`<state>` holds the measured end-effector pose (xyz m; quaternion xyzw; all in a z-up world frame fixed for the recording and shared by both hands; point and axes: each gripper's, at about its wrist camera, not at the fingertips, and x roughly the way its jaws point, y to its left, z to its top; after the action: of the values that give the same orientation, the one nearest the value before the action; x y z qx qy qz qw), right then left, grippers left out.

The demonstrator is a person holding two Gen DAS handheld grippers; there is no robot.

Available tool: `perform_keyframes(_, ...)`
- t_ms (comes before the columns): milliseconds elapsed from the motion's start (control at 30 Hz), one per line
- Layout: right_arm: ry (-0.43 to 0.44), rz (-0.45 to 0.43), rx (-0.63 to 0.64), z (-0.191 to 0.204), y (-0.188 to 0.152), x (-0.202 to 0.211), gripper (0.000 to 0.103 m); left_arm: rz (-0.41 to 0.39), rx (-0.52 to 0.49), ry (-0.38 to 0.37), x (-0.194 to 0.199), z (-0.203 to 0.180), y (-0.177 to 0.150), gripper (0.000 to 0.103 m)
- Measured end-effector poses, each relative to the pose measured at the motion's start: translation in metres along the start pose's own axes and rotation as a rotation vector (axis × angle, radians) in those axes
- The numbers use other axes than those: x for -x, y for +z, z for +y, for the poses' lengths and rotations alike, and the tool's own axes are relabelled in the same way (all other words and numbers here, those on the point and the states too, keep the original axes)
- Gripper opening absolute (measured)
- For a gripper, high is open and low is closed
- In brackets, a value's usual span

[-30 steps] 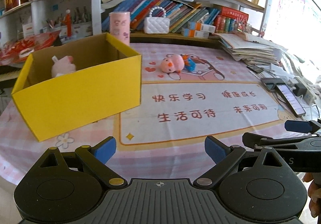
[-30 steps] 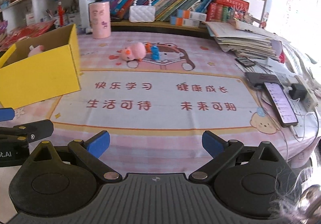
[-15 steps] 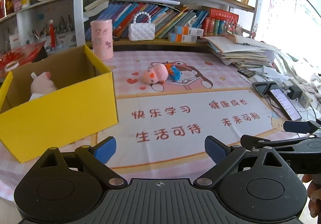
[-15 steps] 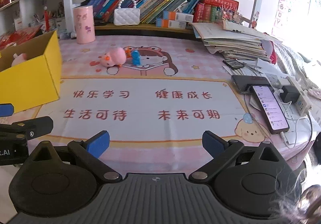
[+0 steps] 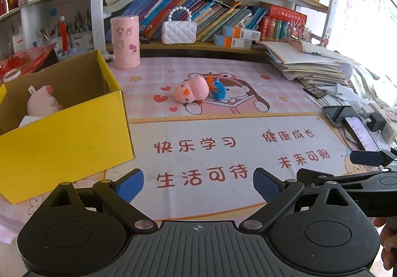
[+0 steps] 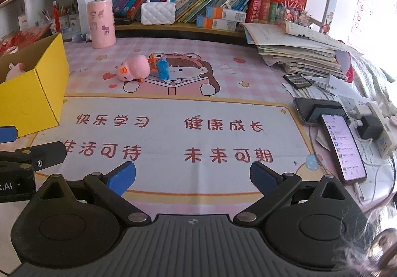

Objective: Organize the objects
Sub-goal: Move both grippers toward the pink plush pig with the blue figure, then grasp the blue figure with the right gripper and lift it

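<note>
The table (image 5: 223, 133) was covered by a pink checked mat (image 6: 198, 113) with a cartoon girl and red lettering, and behind it ran a shelf (image 5: 198, 46) crammed with books. A yellow box (image 5: 64, 133) sat open-topped on the left side of the mat, with a pink plush (image 5: 42, 104) lying inside it against the near wall.

On the right edge was a messy paper stack (image 6: 302, 53), and nearer the camera a few phones, one phone (image 6: 343, 145) lit up and plugged into a charger. A pink cup (image 5: 124, 42) stood upright at the back of the mat, just behind the box's far corner, and a white purse (image 5: 179, 31) sat on the shelf ledge beside it.

Out in the middle of the mat, on the girl's picture and well apart from the box, lay the pig (image 5: 191, 90) on its side, with a small blue toy (image 5: 219, 87) touching its back.

Both grippers hovered low over the near edge of the table, side by side. The left gripper (image 5: 198, 184) had its jaws spread wide with nothing between them, and same deal for the right gripper (image 6: 192, 176), wide apart and empty. Both were well short of the pig.
</note>
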<state>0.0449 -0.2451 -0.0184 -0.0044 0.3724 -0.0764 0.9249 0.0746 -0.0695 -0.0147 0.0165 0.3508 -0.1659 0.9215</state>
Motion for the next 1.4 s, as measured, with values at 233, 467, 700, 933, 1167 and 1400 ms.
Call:
perform_keyframes(233,0.017,0.012,0.015,-0.016,0.017,-0.023,0.099,-0.001,0.017,0.019,-0.02,-0.012,0.013,0.097)
perform_keyframes(467,0.053,0.0,0.042,-0.031,0.037,-0.044,0.097,-0.026,0.05,0.058,-0.039,-0.022,0.03,0.097)
perform_keyframes(700,0.131,-0.021,0.071,-0.043,0.056,-0.065,0.087,-0.06,0.07,0.118,-0.052,-0.03,0.045,0.097)
perform_keyframes(933,0.2,-0.047,0.095,-0.05,0.075,-0.089,0.08,-0.099,0.067,0.191,-0.063,-0.033,0.067,0.097)
perform_keyframes(1167,0.27,-0.11,0.139,-0.051,0.095,-0.118,0.078,-0.111,0.087,0.242,-0.077,-0.034,0.085,0.097)
perform_keyframes(1400,0.345,-0.153,0.206,-0.041,0.12,-0.163,0.078,-0.114,0.101,0.291,-0.077,-0.035,0.091,0.097)
